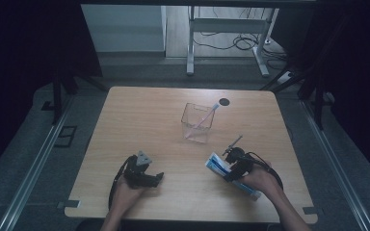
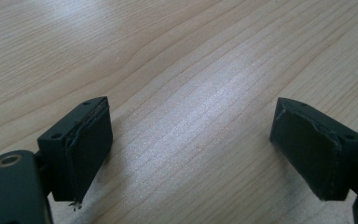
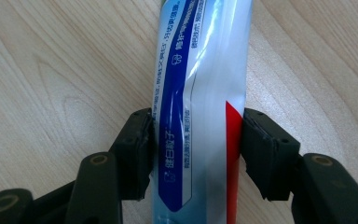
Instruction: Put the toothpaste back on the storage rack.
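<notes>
A white and blue toothpaste tube [image 1: 220,167] lies on the wooden table [image 1: 139,115] at the front right. My right gripper [image 1: 231,166] is shut on the toothpaste tube [image 3: 200,116], its two jaws pressing the tube's sides in the right gripper view, where the right gripper [image 3: 196,149] straddles it. My left gripper [image 1: 149,179] rests at the front left, open, with only bare wood between its jaws in the left gripper view; the left gripper [image 2: 191,149] holds nothing. A clear plastic cup [image 1: 197,122] stands mid-table with a pink toothbrush [image 1: 204,119] leaning inside.
A small black round spot [image 1: 224,101] marks the table behind the cup. A thin dark stick [image 1: 235,141] lies just beyond my right gripper. Past the far edge stands a white desk frame [image 1: 226,29] with cables on the floor.
</notes>
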`<state>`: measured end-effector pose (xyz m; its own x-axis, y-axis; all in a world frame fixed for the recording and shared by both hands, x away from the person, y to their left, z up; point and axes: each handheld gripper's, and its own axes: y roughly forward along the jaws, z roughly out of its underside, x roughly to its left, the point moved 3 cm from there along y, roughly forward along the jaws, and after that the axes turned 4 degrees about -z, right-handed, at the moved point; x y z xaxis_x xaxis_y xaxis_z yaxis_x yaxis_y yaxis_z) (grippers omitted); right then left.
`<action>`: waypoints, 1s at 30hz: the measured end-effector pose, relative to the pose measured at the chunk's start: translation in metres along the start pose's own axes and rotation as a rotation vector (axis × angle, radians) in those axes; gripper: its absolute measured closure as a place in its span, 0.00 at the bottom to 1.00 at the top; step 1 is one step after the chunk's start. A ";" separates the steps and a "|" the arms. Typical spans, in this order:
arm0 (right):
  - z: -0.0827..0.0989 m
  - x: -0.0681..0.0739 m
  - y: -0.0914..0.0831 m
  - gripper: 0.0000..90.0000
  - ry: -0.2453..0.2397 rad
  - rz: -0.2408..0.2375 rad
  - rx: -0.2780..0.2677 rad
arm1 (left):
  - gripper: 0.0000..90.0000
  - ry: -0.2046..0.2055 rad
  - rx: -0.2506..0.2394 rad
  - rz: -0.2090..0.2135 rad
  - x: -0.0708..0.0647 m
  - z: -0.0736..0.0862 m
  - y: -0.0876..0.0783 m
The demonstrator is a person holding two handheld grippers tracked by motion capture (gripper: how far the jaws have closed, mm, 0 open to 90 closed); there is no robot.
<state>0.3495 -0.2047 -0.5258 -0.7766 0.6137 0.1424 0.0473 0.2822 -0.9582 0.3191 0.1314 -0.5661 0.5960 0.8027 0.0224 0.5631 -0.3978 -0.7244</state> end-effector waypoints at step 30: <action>-0.007 0.002 -0.022 0.80 -0.013 0.061 -0.059 | 0.14 0.000 0.002 0.000 0.000 0.000 0.000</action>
<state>0.3509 -0.2046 -0.5031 -0.7794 0.6213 0.0806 0.1311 0.2876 -0.9487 0.3191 0.1315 -0.5660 0.5962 0.8025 0.0228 0.5618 -0.3967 -0.7259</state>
